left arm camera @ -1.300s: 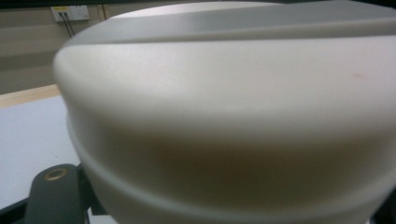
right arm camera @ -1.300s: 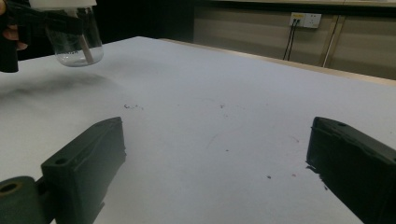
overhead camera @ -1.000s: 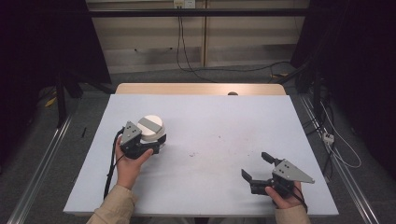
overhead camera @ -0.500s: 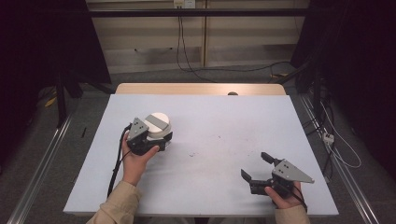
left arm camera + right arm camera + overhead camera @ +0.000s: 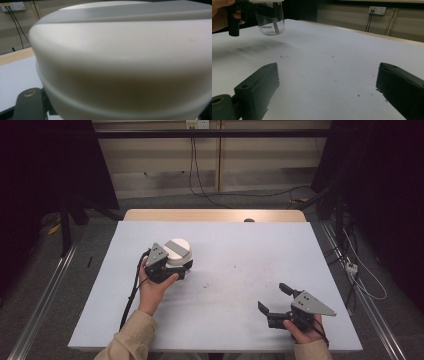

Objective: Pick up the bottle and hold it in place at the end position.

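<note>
A clear glass jar with a white, grey-striped lid is held at the table's left middle. My left gripper is shut on it just under the lid, in a person's left hand. The jar hangs a little above the white table, with its shadow beneath it. The lid looms close in the left gripper view. My right gripper rests low near the front right, its jaws wide open with nothing between them.
The white table carries a few dark specks in its middle. A wooden strip borders its far edge, with a small dark object on it. Cables lie on the floor at the right.
My left gripper has carried the jar to the right and slightly farther back. The right gripper has kept still.
</note>
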A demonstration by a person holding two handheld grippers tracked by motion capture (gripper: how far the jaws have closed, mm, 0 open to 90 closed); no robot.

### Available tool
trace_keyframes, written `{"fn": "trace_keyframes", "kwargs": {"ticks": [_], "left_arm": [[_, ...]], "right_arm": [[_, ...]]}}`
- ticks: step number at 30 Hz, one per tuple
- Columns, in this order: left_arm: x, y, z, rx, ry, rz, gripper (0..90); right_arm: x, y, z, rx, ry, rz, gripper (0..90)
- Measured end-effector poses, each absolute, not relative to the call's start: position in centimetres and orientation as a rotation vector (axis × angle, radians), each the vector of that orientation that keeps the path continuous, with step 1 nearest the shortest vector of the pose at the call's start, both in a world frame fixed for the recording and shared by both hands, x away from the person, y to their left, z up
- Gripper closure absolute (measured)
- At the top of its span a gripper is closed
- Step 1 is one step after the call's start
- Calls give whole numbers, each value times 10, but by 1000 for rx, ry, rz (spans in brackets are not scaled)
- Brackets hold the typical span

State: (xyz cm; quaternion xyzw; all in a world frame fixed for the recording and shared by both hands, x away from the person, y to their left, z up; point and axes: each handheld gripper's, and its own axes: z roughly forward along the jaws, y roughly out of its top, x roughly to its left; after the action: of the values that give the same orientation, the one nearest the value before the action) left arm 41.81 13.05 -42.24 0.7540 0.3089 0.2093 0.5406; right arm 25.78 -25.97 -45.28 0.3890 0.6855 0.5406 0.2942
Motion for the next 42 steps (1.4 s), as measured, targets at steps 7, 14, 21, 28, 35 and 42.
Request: {"fn": "trace_keyframes", "kwargs": {"ticks": [7,14,21,28,35,42], "left_arm": [[422,122,-423,1797,729,480,185],[425,113,-428,1797,736,456,185],[429,105,-425,1807,715,460,185],[433,98,-425,1800,717,442,185],[437,95,-426,1803,723,435,185],[440,91,-426,1807,717,433,185]], "right_arm": [[258,-260,-453,1035,1822,1441,39],[257,-261,-453,1041,1822,1447,36],[257,-261,-453,1043,1822,1447,37],[257,-261,-453,1043,1823,1447,37],[258,-260,-453,1040,1825,1449,38],[257,-261,-453,1038,1824,1450,38]]}}
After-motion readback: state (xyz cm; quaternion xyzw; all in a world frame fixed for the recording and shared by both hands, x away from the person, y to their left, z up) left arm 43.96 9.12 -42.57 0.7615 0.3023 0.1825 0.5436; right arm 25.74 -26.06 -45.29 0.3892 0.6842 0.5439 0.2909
